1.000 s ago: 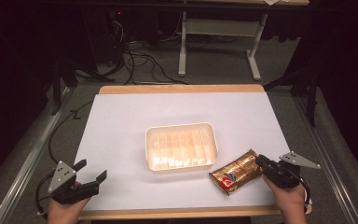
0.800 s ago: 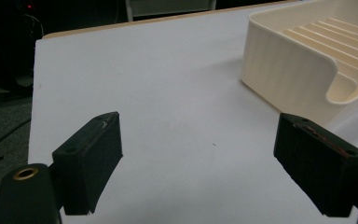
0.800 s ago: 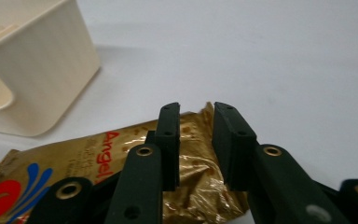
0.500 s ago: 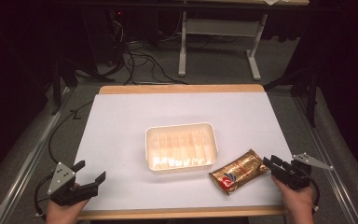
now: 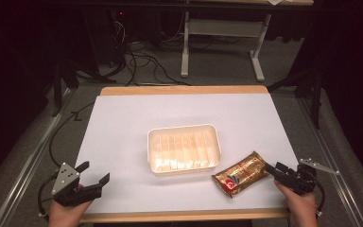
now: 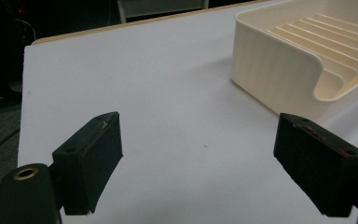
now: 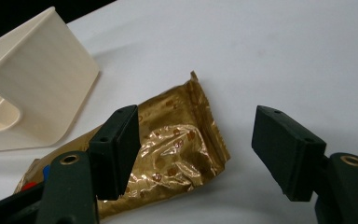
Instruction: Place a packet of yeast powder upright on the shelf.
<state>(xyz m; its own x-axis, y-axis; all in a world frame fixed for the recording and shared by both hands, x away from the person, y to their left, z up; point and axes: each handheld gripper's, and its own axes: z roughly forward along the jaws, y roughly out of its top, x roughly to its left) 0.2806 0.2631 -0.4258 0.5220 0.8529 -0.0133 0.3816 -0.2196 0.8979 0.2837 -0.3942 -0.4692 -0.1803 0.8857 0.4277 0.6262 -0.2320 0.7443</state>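
A crinkled gold snack packet (image 5: 241,174) lies flat on the white table top, just right of the cream ribbed tray (image 5: 184,150). My right gripper (image 5: 274,168) sits at the packet's right end, low over the table. Its jaws have just been opening and now stand open. In the right gripper view (image 7: 196,130) the packet (image 7: 177,140) reaches partly into the gap, mostly by the left finger (image 7: 116,149), and neither pad presses it. My left gripper (image 5: 94,172) rests open and empty at the table's front left corner. In its own view (image 6: 205,158) the tray (image 6: 279,70) stands ahead to the right.
The tray (image 7: 37,88) is empty and stands close behind the packet. The table's wooden front edge (image 5: 184,216) runs just below both hands. Cables and a desk frame (image 5: 217,42) lie on the floor beyond the far edge.
The right gripper's jaws spread apart and came off the packet's end, and the hand drew back a little to the right. The packet stays on the table. The left gripper has not moved.
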